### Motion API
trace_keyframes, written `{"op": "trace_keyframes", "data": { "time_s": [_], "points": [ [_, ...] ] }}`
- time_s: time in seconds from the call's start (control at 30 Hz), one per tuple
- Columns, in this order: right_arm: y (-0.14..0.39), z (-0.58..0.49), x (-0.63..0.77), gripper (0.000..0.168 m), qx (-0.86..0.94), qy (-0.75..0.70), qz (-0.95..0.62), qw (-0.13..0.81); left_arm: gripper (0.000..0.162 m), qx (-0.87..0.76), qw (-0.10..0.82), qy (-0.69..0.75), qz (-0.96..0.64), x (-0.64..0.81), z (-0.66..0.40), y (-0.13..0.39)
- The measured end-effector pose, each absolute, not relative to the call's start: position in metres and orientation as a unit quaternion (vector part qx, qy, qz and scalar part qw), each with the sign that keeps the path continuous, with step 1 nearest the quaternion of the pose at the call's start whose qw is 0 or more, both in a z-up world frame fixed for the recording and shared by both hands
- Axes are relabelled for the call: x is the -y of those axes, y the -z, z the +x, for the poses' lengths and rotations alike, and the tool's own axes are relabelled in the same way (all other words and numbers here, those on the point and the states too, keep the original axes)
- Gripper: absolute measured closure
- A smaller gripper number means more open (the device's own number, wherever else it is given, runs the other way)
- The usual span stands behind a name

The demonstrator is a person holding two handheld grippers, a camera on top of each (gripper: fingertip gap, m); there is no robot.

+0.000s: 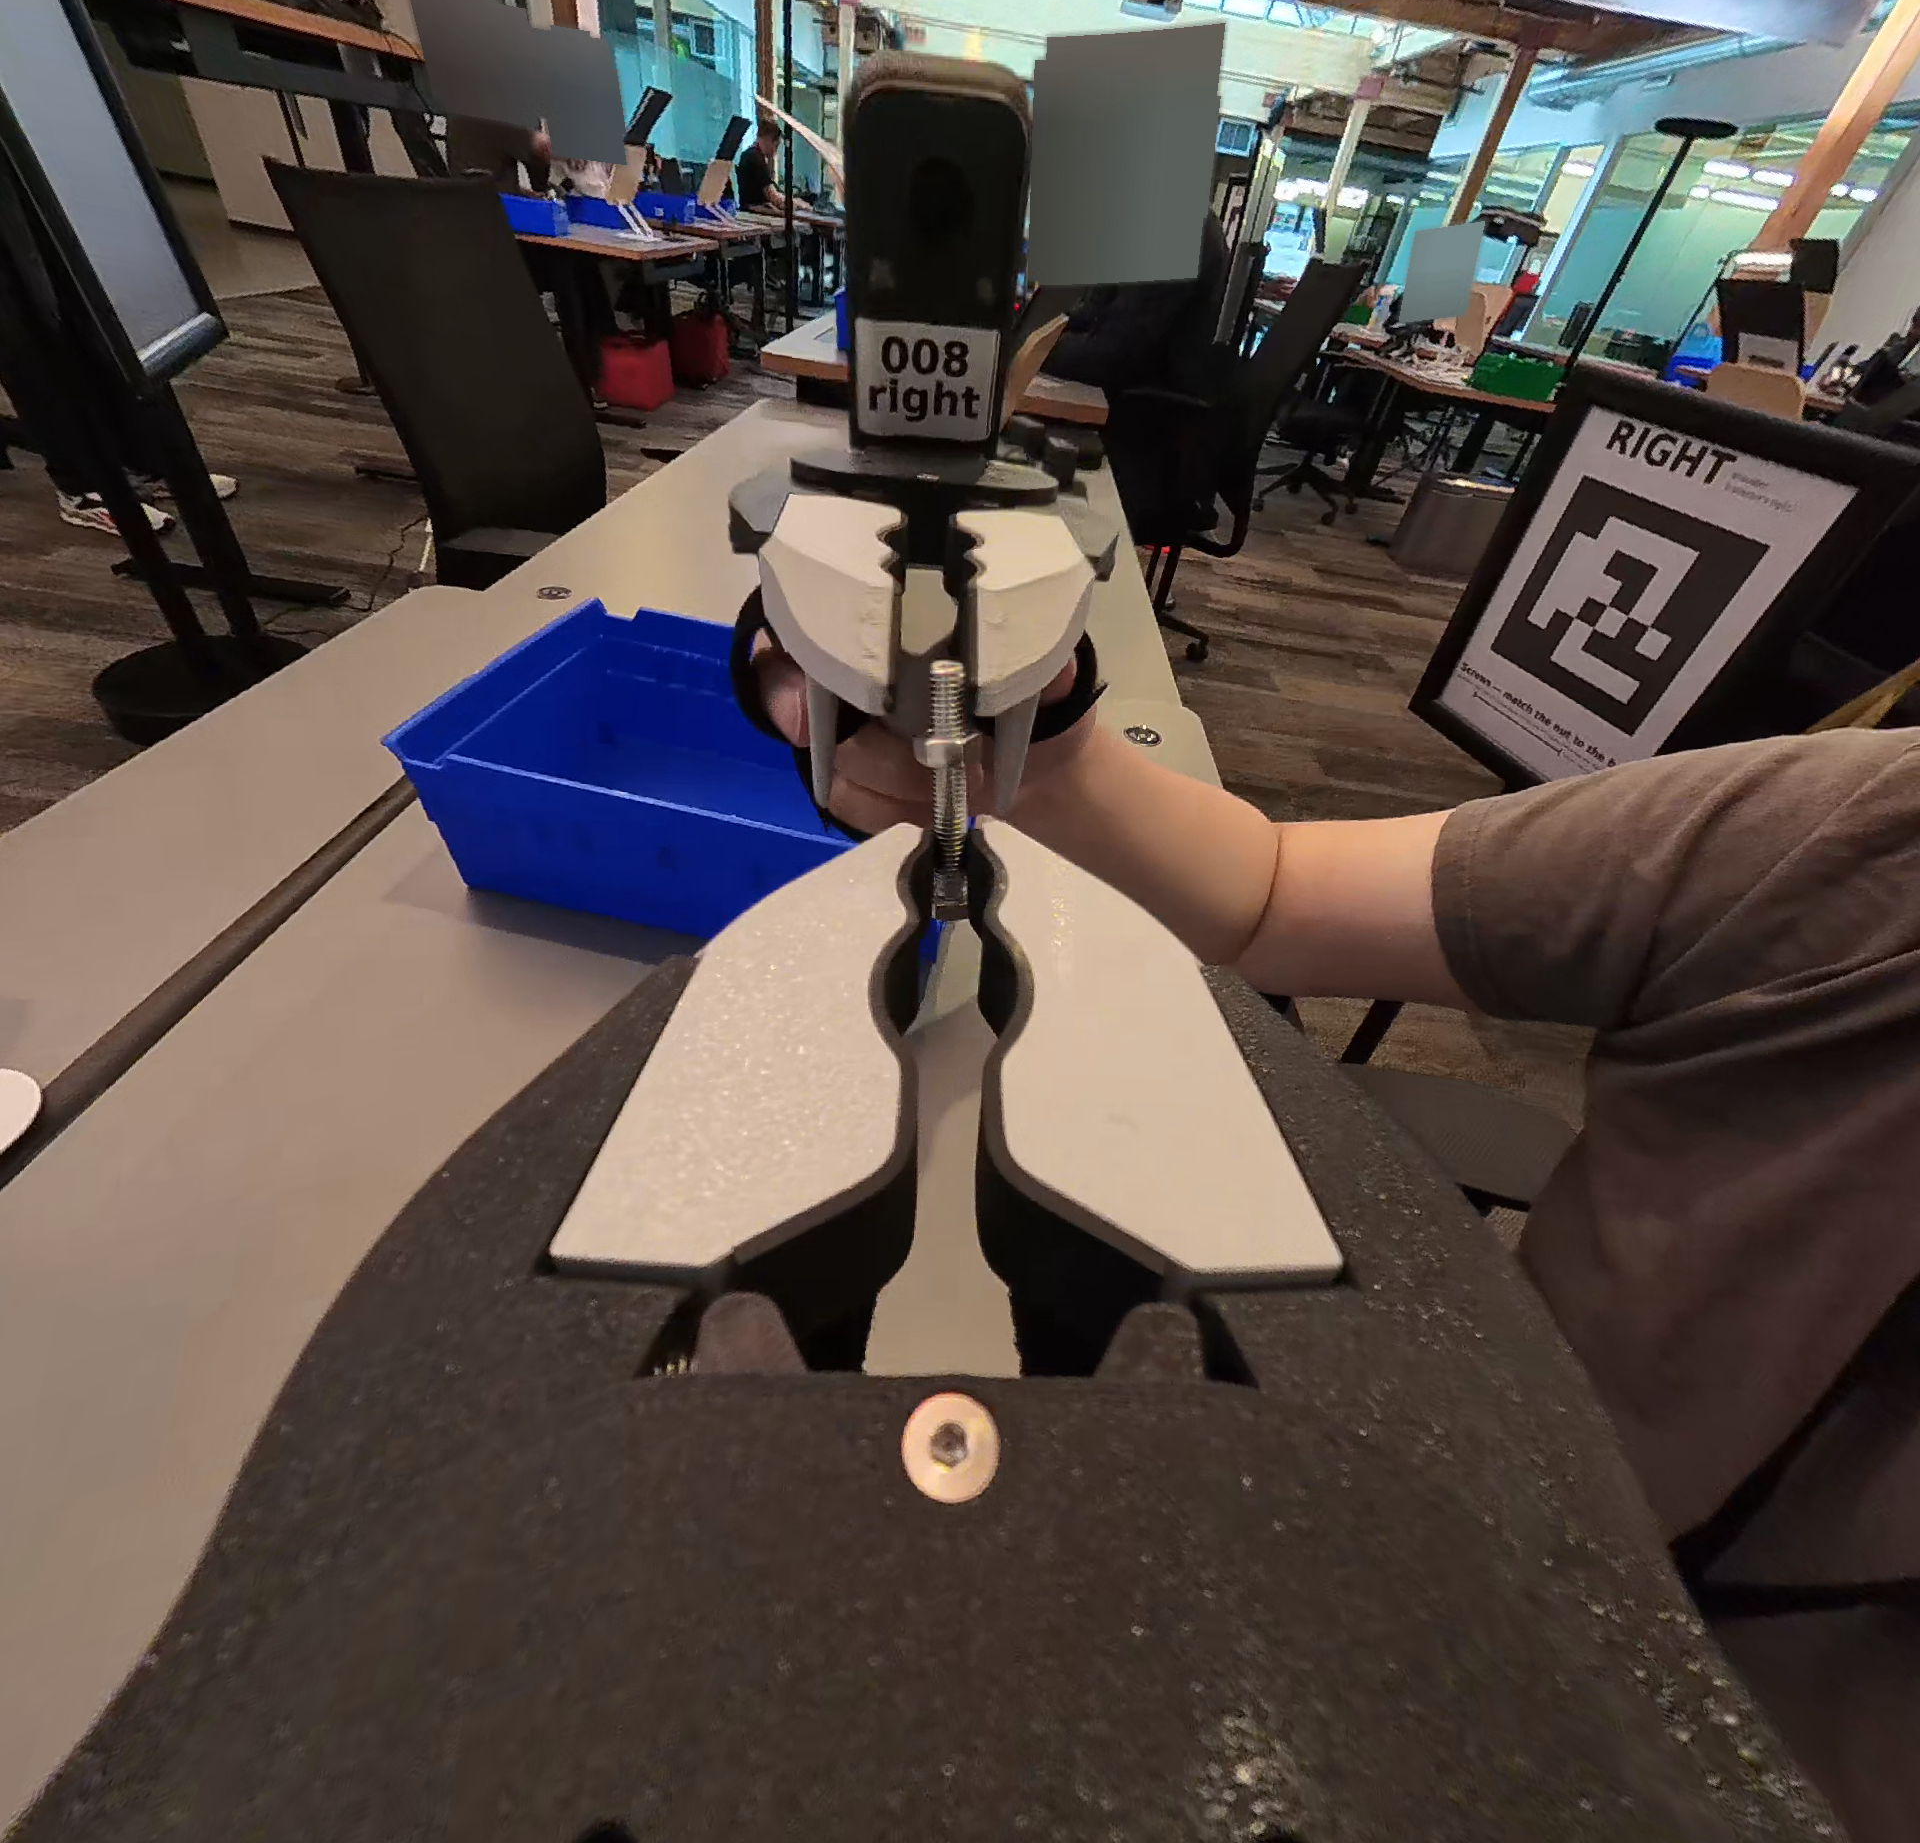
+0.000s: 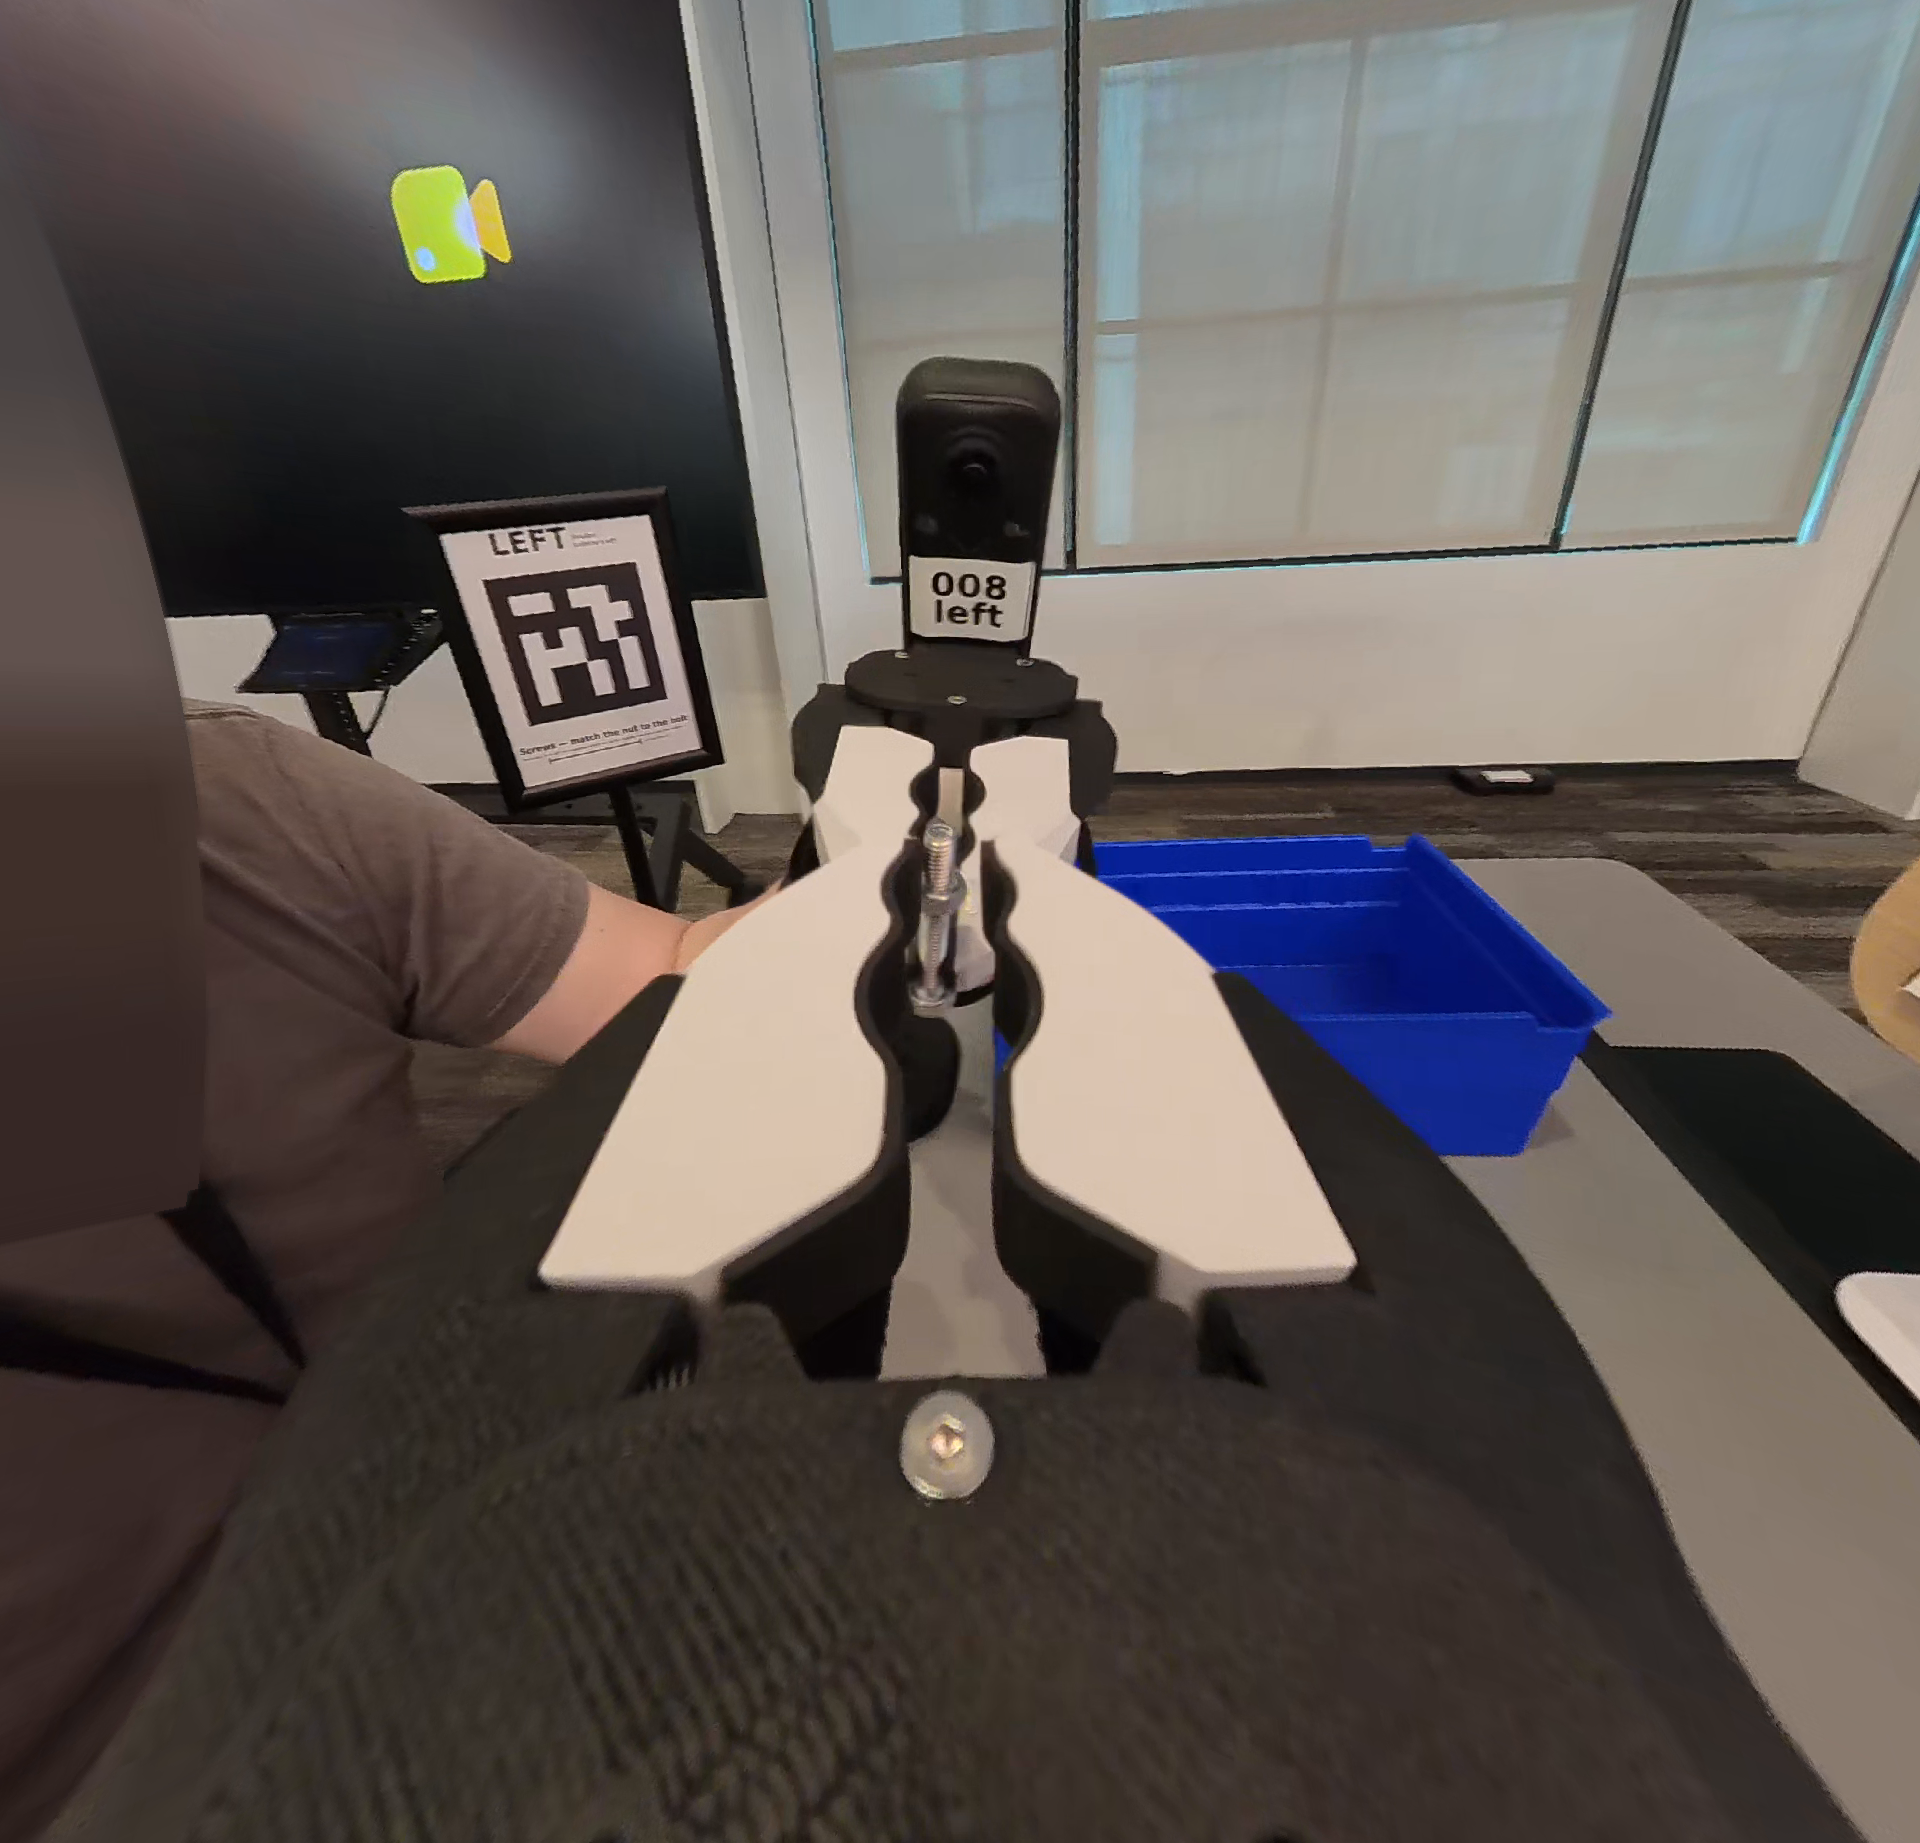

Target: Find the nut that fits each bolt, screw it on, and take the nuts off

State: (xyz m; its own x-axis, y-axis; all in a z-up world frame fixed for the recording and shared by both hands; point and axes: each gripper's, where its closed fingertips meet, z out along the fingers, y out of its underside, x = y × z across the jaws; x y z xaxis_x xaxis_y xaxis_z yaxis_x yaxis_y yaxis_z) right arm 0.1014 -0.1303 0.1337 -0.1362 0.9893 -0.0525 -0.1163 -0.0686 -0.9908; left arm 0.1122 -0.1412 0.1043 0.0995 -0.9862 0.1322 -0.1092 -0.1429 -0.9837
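Note:
A silver bolt [image 1: 948,817] is held in the air between the two grippers, which face each other. My left gripper [image 1: 948,843] is shut on the bolt's head end. A silver nut [image 1: 943,751] sits partway along the thread. My right gripper [image 1: 940,713] is closed around the nut and the threaded end. In the right wrist view the bolt [image 2: 935,946] runs between my right gripper's [image 2: 938,863] fingers, with the nut [image 2: 940,897] near their tips. The left gripper [image 2: 940,817] holds the far end.
A blue bin [image 1: 488,681] stands on the grey table [image 1: 208,858] under the grippers, also seen in the right wrist view [image 2: 1455,1066]. Marker signs on stands [image 1: 1631,598] [image 2: 582,640] flank the table. The person's arm [image 1: 1351,900] reaches in from the right. A black chair [image 1: 447,359] stands beyond the table. Both grippers' tips are close together, under 4 cm apart.

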Motion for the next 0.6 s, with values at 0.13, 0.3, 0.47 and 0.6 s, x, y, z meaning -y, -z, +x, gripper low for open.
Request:
{"op": "trace_keyframes", "data": {
  "time_s": [0.13, 0.3, 0.47, 0.6],
  "points": [
    [-0.131, 0.099, 0.135, 0.162, 0.493, -0.583, -0.445, 0.468, 0.157, -0.473, 0.462, 0.471, -0.584, 0.142, 0.113, -0.104],
    [-0.131, 0.097, 0.135, 0.162, 0.489, -0.585, -0.45, 0.465, 0.14, -0.457, 0.468, 0.479, -0.585, 0.136, 0.109, -0.106],
    [-0.13, 0.096, 0.136, 0.162, 0.495, -0.582, -0.442, 0.47, 0.124, -0.473, 0.434, 0.486, -0.593, 0.139, 0.109, -0.096],
    [-0.131, 0.099, 0.145, 0.162, 0.519, -0.581, -0.415, 0.471, 0.137, -0.497, 0.45, 0.46, -0.582, 0.142, 0.118, -0.089]
  ]
}}
